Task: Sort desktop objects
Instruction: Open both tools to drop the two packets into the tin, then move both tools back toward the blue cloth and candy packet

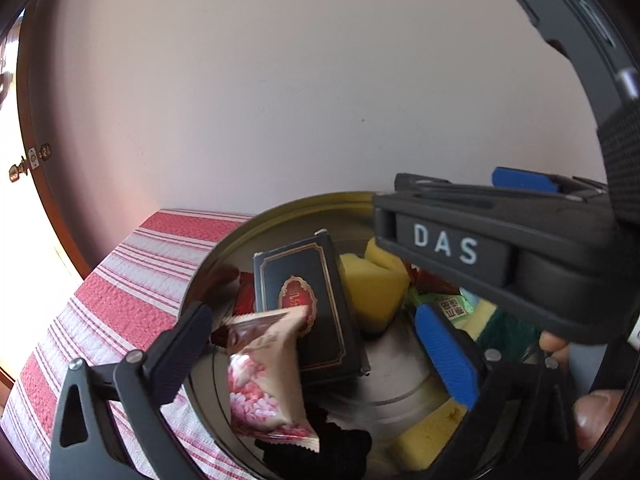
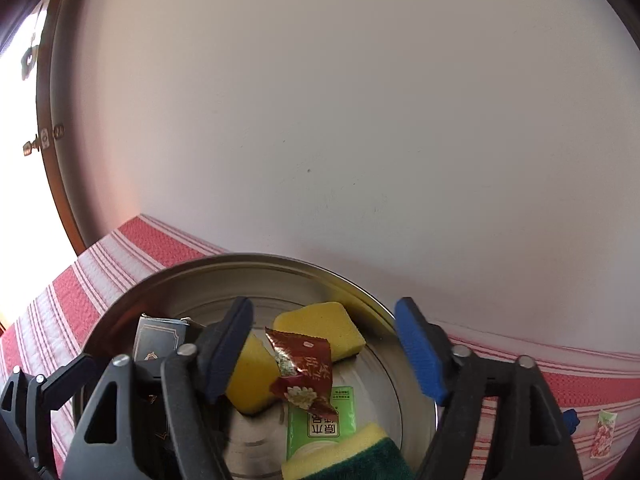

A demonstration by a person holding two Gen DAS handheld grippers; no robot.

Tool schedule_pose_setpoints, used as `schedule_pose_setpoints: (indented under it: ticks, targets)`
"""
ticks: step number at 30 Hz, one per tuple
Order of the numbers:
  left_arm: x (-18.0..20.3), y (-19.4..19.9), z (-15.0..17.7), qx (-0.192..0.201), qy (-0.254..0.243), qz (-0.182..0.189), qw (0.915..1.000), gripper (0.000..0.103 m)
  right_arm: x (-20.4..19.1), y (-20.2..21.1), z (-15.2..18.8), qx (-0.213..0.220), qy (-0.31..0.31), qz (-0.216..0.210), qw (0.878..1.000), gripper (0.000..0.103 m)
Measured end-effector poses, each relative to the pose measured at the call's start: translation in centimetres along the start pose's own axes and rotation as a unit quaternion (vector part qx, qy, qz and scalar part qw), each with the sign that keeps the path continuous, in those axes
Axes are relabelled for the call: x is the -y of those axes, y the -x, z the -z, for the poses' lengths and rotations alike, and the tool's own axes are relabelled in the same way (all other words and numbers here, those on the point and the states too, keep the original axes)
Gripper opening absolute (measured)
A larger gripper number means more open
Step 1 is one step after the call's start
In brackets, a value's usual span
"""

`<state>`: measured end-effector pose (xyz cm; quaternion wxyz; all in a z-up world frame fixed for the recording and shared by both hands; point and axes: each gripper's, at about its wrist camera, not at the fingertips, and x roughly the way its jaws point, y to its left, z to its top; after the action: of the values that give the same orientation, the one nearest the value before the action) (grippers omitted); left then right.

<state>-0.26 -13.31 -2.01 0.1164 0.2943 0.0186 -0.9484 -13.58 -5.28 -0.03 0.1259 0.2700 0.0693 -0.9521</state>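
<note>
While both grippers hang over the round metal tin (image 2: pixel 132 300), their jaws stand apart w/ nothing clamped. Nearest the left gripper (image 1: pixel 320 356), a pink floral snack packet (image 1: pixel 266 376) sits between its jaws, touching neither pad, above a black fuzzy item (image 1: pixel 320 454). Behind it: dark box w/ gold trim (image 1: pixel 308 304), leaning, then yellow sponges (image 1: pixel 374 292).

Right gripper (image 2: pixel 322 350): red-brown candy wrapper (image 2: pixel 302 372) between the jaws, untouched by either, over a green packet (image 2: pixel 320 420); green-and-yellow scrub sponge (image 2: pixel 352 456) at the near edge. Tin rests on a red-striped surface (image 2: pixel 100 264). Another floral packet (image 2: pixel 603 438) lies outside, right of the tin.
</note>
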Motion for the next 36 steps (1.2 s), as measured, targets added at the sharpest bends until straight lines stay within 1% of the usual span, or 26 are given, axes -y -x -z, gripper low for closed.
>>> schedule_pose_setpoints:
  ticks: [2, 4, 8, 11, 15, 16, 19, 22, 27, 32, 36]
  targets:
    - [0.0, 0.0, 0.0, -0.001, -0.005, 0.005, 1.0000, 0.102, 0.6, 1.1, 0.2, 0.029, -0.024, 0.000, 0.999, 0.082]
    - [-0.1, 0.0, 0.0, -0.006, -0.003, 0.008, 0.9999, 0.102, 0.5, 1.6, 0.3, 0.041, -0.037, 0.001, 0.998, 0.082]
    - [0.1, 0.0, 0.2, -0.004, -0.007, 0.010, 0.9999, 0.102, 1.1, 2.7, 0.7, 0.042, -0.057, 0.001, 0.997, 0.083]
    - [0.1, 0.0, 0.2, -0.003, -0.006, 0.011, 0.9999, 0.102, 0.4, 2.1, 0.9, 0.034, -0.064, 0.002, 0.997, 0.087]
    - [0.1, 0.3, 0.3, -0.002, 0.001, 0.019, 0.9998, 0.103, 0.6, 3.1, 1.4, 0.037, -0.066, 0.005, 0.997, 0.087]
    - [0.2, 0.4, 0.3, 0.000, 0.000, 0.020, 0.9998, 0.103, -0.2, 2.5, 1.7, 0.039, -0.067, 0.007, 0.997, 0.087]
    - [0.7, 1.0, 0.5, 0.012, -0.006, 0.017, 0.9998, 0.102, 0.1, 3.2, 2.3, 0.044, -0.069, 0.017, 0.997, 0.087]
    - [0.9, 1.4, 0.7, 0.032, -0.011, 0.006, 0.9994, 0.103, 0.3, 3.9, 3.3, 0.060, -0.075, 0.029, 0.995, 0.087]
    - [0.6, 1.5, 1.0, 0.044, -0.004, 0.002, 0.9990, 0.103, 1.1, 5.1, 4.5, 0.071, -0.085, 0.040, 0.993, 0.087]
    - [0.4, 1.9, 1.3, 0.063, -0.003, 0.000, 0.9980, 0.103, 1.6, 6.1, 5.4, 0.073, -0.099, 0.042, 0.992, 0.087]
    - [1.2, 2.7, 1.8, 0.083, -0.012, -0.012, 0.9964, 0.103, 2.2, 7.2, 6.5, 0.089, -0.103, 0.048, 0.989, 0.087]
